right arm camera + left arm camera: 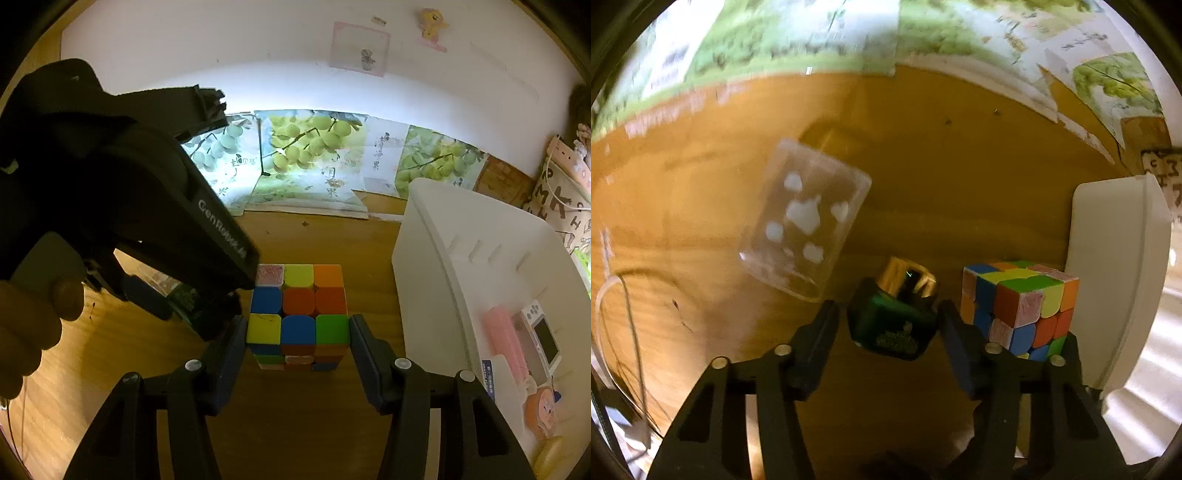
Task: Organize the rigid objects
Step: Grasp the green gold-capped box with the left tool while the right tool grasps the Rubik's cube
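Note:
A small green bottle [890, 325] with a gold cap stands on the wooden table [960, 184] between the fingers of my left gripper [888, 306]. The right pad touches the bottle and a thin gap shows at the left pad. Just right of it sits a multicoloured puzzle cube [1019, 306]. In the right wrist view my right gripper [297, 321] is shut on that cube [299, 299], pads against its left and right faces. The left gripper [186, 308] points steeply down beside the cube and hides most of the bottle [183, 295].
A clear glass [805, 218] with white marks lies on its side left of the bottle. A white bin [424, 258] stands right of the cube and holds a pink item, a small handheld device and an orange toy. Grape posters line the back wall. Cables [613, 295] hang at the table's left edge.

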A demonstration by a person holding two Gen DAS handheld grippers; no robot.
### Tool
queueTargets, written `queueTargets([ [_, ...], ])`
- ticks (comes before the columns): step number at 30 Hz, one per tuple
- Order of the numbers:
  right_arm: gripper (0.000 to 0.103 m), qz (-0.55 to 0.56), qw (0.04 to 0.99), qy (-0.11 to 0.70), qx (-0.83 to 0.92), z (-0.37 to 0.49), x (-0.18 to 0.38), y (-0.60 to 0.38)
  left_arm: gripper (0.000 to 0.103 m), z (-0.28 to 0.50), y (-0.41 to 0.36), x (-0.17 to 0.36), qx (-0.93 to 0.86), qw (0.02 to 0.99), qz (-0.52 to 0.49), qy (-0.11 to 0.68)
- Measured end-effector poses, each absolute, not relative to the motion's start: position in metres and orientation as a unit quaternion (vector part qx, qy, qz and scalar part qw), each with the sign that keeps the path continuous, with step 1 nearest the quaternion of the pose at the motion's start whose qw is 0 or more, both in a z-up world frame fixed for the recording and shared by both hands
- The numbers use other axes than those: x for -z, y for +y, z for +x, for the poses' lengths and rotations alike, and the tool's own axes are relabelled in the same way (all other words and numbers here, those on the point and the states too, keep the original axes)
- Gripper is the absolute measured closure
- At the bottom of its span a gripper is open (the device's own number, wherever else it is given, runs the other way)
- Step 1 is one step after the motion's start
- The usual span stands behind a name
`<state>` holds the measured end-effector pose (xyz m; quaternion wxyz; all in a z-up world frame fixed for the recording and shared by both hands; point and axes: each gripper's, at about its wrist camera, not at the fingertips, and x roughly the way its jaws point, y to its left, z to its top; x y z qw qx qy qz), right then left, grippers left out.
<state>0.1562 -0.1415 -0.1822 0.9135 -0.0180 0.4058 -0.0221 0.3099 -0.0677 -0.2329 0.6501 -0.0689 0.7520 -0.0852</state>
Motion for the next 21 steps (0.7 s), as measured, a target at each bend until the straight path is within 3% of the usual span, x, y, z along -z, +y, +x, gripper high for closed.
queueTargets([
  [2,0.047,-0.017,0.913,0.408,0.022,0.156,0.182,-0.142,0.053,0.31,-0.067,0.234,0.085,0.65,-0.078,0.751],
  [21,0.047,-0.017,0.91,0.414,0.028,0.139,0.175,-0.14,0.056,0.274,-0.045,0.207,0.1,0.661,-0.081,0.74],
])
